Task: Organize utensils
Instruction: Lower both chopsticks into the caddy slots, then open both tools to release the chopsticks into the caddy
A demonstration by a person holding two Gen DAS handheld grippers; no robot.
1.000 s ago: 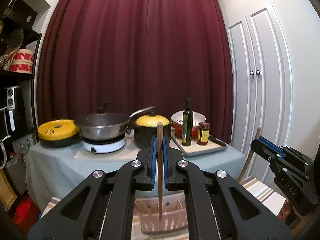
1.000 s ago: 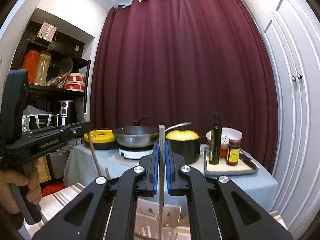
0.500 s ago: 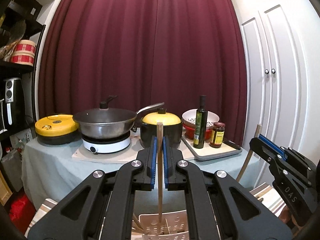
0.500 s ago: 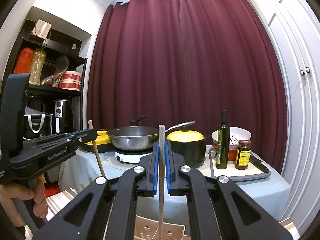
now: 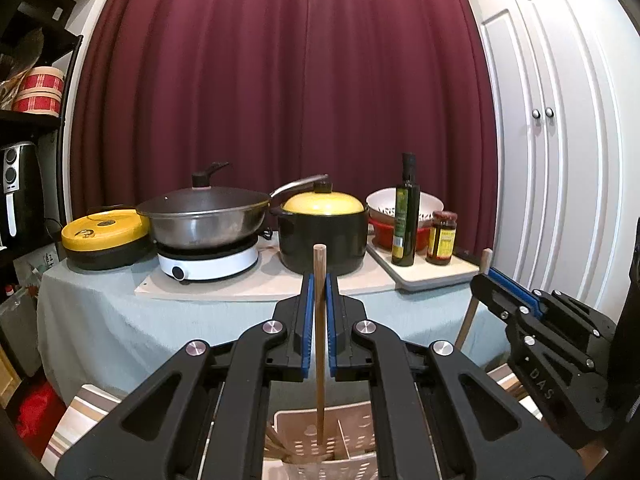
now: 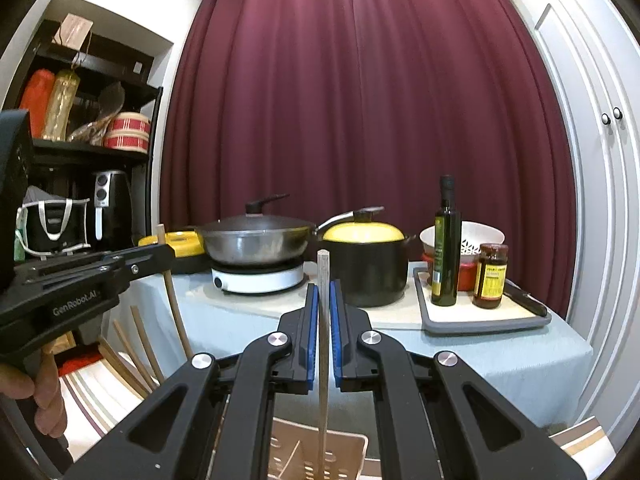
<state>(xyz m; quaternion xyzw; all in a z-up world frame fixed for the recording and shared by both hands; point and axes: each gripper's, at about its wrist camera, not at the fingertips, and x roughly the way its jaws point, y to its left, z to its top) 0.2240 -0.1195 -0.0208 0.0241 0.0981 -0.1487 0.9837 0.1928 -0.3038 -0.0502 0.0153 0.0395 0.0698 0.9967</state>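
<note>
My left gripper (image 5: 319, 280) is shut on a brown wooden chopstick (image 5: 319, 344) held upright. Its lower tip reaches into a beige perforated utensil holder (image 5: 352, 420) below the jaws. My right gripper (image 6: 324, 290) is shut on a paler chopstick (image 6: 323, 360), also upright, over the same holder (image 6: 352, 448). In the left wrist view the right gripper (image 5: 486, 276) sits at the right with its chopstick (image 5: 474, 304). In the right wrist view the left gripper (image 6: 160, 250) sits at the left with its chopstick (image 6: 172, 300). Several more chopsticks (image 6: 138, 352) lean below it.
Ahead is a cloth-covered table (image 5: 100, 312) with a wok on a hob (image 5: 204, 220), a black pot with a yellow lid (image 5: 324, 232), an oil bottle (image 5: 406, 216) and a jar (image 5: 442, 238) on a tray. Shelves stand left, white cupboard doors (image 5: 560, 160) right. A hand (image 6: 44, 396) holds the left gripper.
Both grippers keep hold of their chopsticks. The far table has grown larger in both views, and the holder dipped low in the frames and then rose back under the jaws.
</note>
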